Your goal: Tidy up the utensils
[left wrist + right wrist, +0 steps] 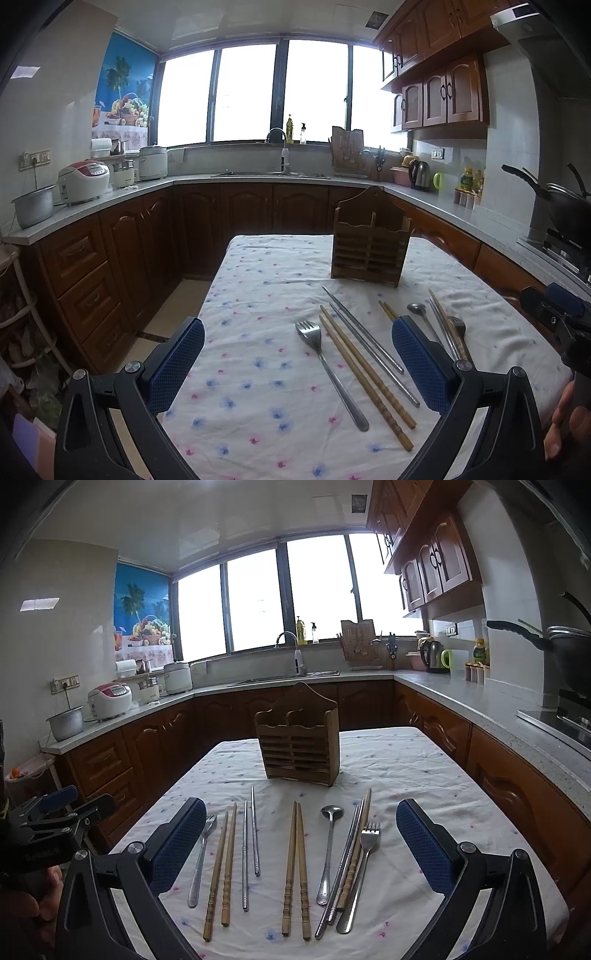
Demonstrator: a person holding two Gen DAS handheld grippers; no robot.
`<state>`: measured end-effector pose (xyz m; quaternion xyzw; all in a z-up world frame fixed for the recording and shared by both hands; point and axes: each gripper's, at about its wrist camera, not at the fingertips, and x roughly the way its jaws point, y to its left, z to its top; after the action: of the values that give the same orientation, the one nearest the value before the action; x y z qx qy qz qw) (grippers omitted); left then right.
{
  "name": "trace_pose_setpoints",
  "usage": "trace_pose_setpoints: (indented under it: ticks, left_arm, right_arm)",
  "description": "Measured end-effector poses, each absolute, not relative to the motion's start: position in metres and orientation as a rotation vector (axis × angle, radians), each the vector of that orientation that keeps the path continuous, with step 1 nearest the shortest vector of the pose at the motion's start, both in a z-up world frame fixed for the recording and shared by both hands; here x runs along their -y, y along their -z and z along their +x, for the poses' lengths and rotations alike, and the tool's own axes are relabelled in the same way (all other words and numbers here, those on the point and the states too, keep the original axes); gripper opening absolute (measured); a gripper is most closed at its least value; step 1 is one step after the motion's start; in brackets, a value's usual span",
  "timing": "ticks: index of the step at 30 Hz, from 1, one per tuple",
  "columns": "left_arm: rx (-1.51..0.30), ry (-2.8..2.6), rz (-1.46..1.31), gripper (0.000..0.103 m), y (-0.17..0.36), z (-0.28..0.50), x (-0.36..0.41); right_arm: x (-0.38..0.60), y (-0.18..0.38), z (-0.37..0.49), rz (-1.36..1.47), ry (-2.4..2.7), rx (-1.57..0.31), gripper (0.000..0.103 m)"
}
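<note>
A wooden utensil holder (300,744) stands upright at the far middle of the cloth-covered table (406,760); it also shows in the left wrist view (369,245). In front of it lie a fork (199,860), wooden chopsticks (221,871), metal chopsticks (249,849), a second wooden pair (295,871), a spoon (328,849), and a fork (364,864) beside mixed chopsticks. My right gripper (301,843) is open and empty above them. My left gripper (298,360) is open and empty above the left fork (325,365) and wooden chopsticks (364,376).
Dark wooden cabinets and a grey counter (472,698) ring the table on three sides. Rice cookers (83,181), a sink (273,173), a kettle (432,653) and a wok (565,646) stand on the counter. A floor gap lies left of the table.
</note>
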<state>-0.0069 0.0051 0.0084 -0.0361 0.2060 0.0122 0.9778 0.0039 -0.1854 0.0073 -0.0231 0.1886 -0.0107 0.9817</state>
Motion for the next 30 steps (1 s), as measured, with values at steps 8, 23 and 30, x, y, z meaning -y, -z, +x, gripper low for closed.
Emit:
trace_pose_setpoints:
  ticks: [8, 23, 30]
  left_arm:
    - [-0.418, -0.025, -0.070, 0.102, -0.0117, -0.0047, -0.0045]
    - [-0.420, -0.024, -0.066, 0.102, -0.0060, -0.0022, -0.0002]
    - [-0.423, -0.021, -0.066, 0.102, -0.0072, 0.0011, 0.0008]
  right_arm:
    - [0.1863, -0.0079, 0.0053, -0.039, 0.012, -0.382, 0.103]
    - [0.1865, -0.0081, 0.0070, -0.034, 0.005, -0.381, 0.103]
    - [0.1860, -0.0075, 0.0069, -0.034, 0.005, -0.382, 0.103]
